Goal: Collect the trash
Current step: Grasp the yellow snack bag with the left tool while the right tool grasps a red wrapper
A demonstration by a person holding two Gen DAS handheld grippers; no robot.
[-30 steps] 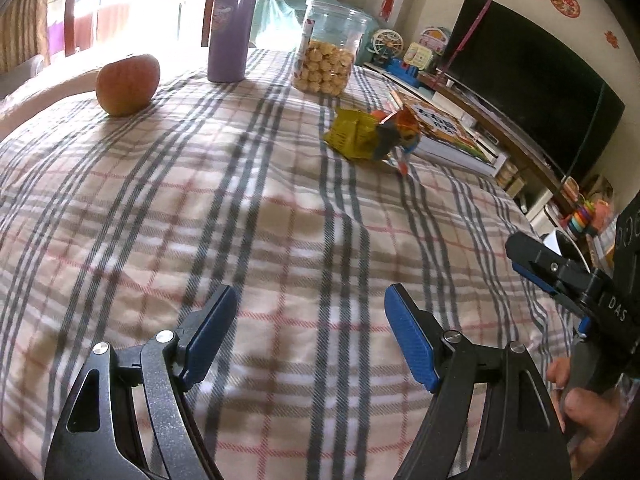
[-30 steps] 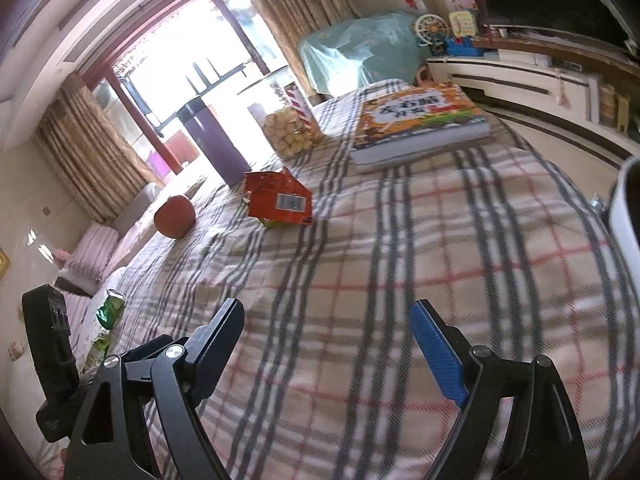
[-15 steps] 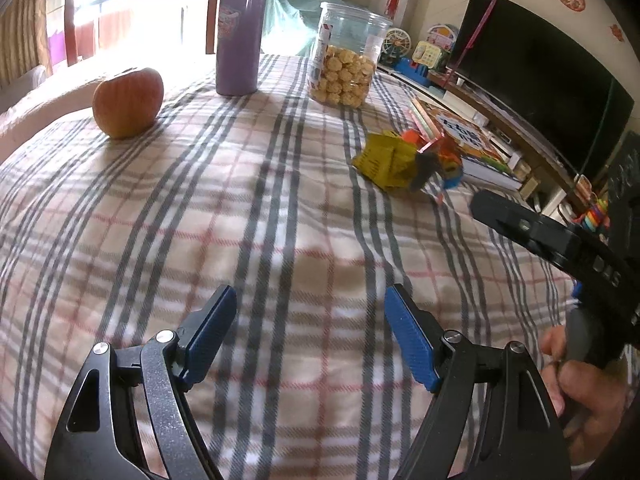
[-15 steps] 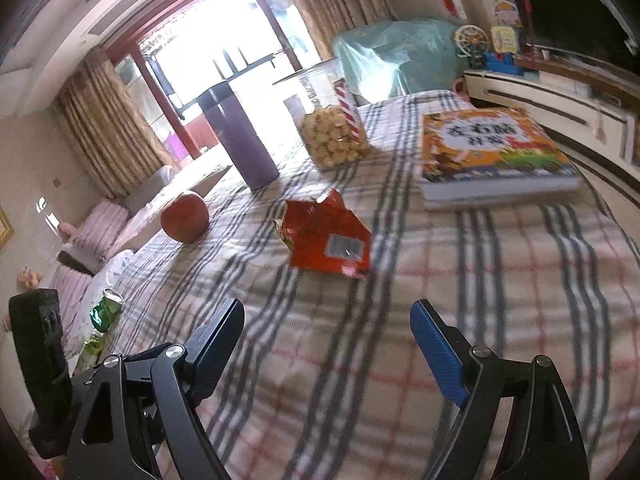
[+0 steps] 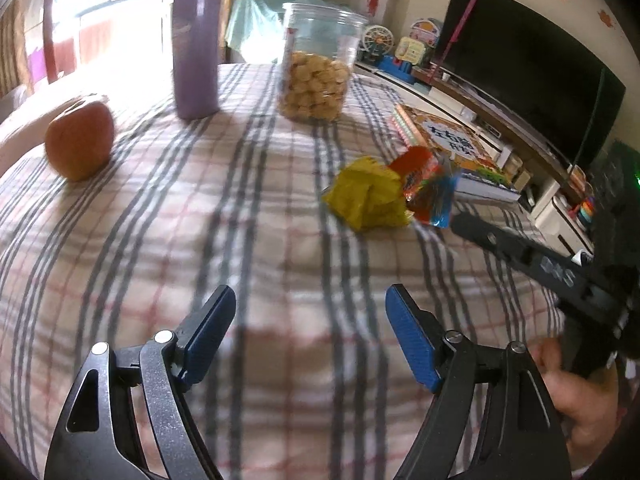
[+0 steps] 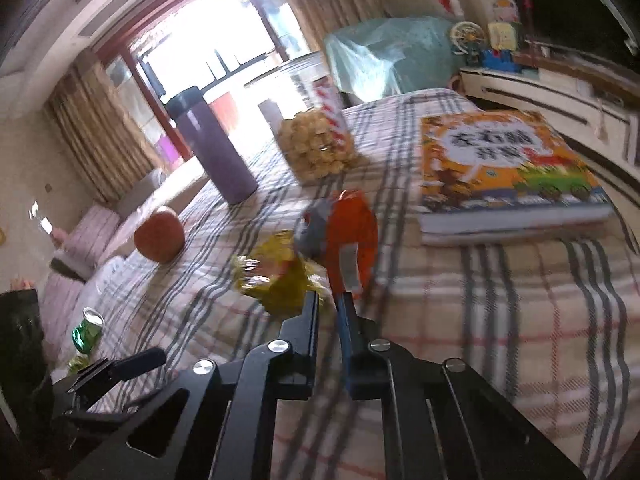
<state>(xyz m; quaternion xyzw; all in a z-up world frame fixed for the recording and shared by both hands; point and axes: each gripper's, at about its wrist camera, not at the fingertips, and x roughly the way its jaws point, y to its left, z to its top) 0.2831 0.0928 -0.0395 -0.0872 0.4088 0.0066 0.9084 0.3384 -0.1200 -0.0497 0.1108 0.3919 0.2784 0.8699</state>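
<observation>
The right gripper [image 6: 329,300] pinches the red wrapper's [image 6: 352,236] near edge, at twelve o'clock mid-table beside the yellow wrapper [image 6: 276,276]. Both look light, crinkly and slippery, best held by an edge. The left gripper [image 5: 310,336] hangs wide apart, empty.

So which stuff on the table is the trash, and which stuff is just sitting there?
Trash to collect:
- red snack wrapper, pinched at its edge by the right gripper
- crumpled yellow wrapper right beside it

Just sitting there:
- apple
- purple bottle
- jar of cookies
- picture book

The left gripper is open and empty.
</observation>
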